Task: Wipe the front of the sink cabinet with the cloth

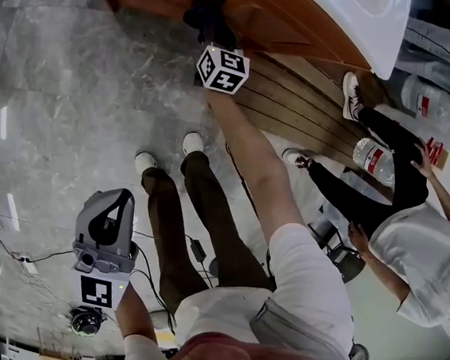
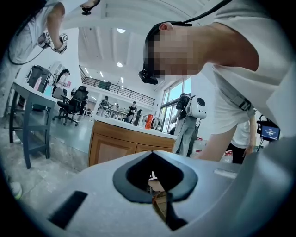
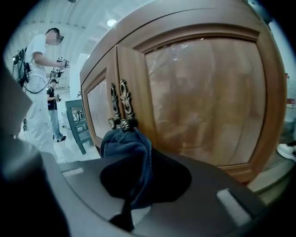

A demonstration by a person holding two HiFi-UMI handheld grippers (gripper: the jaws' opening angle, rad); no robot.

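Gripping a bunched blue cloth [image 3: 126,148] tight between its jaws, the right hand-held gripper [image 1: 213,36] is pressing it against the wooden front of the sink cabinet [image 3: 203,92]. The wad is sitting right at the seam where the two doors meet, just under the pair of ornate metal handles [image 3: 121,111] and, from what I can see, touching their lower knobs. The left hand-held gripper [image 1: 116,204] is hanging low by the person's side, well away from the cabinet, with its jaws drawn together on nothing.

What is worrying me is those handles. With the cloth riding this close beneath them, an upward stroke is likely to catch a fold on a knob and either tug the cloth out of the grip or pull a door open. Only a small rounded lump of fabric is meeting the wood, too, so if the person is leaning in hard, the jaw tips could be scraping the finish.

As for how the cloth is lying, its long axis is running along the jaws, the fat bunched end pointing into the door seam and the thin tail trailing back and down through the gripper.
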